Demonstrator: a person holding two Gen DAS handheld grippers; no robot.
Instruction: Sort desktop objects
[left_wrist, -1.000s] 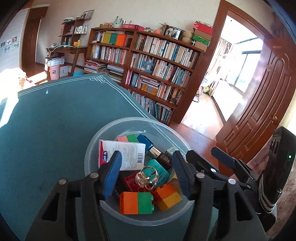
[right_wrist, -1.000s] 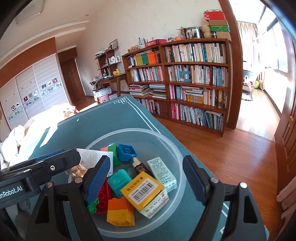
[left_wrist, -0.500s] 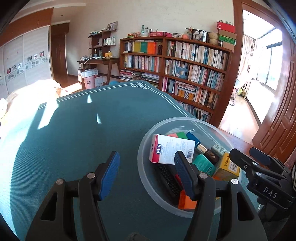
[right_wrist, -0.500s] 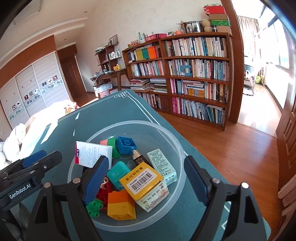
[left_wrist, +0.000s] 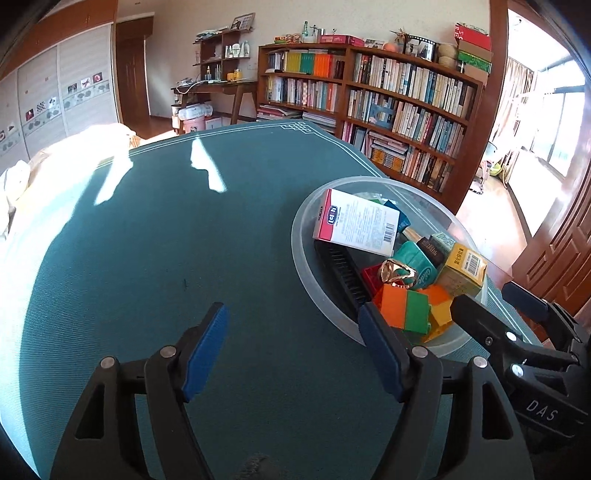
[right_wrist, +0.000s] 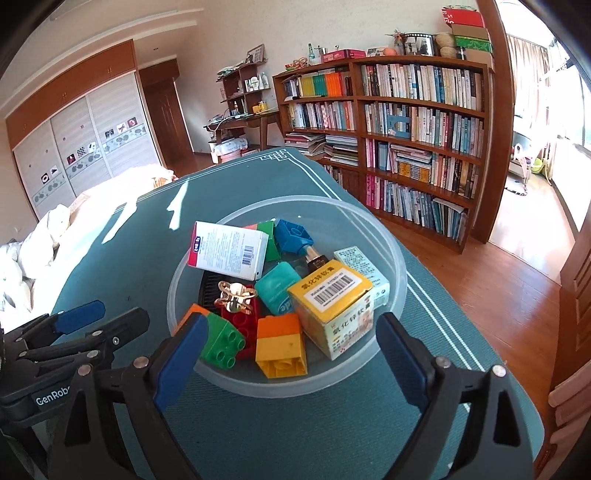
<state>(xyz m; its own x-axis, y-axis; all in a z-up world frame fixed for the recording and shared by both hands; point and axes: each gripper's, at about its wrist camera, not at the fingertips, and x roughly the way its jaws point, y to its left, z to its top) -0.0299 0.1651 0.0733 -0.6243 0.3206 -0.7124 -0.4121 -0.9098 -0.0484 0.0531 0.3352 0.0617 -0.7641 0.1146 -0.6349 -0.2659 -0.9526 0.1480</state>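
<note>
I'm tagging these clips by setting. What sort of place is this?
Most likely a room in a home, perhaps a study or bedroom: a tall wooden bookcase packed with books, sliding wardrobe doors, and a wooden desk; the work table has a green cloth.

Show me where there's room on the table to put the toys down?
The green tablecloth left of the clear bowl is bare up to its white border. The bowl is crammed with blocks and boxes.
</note>
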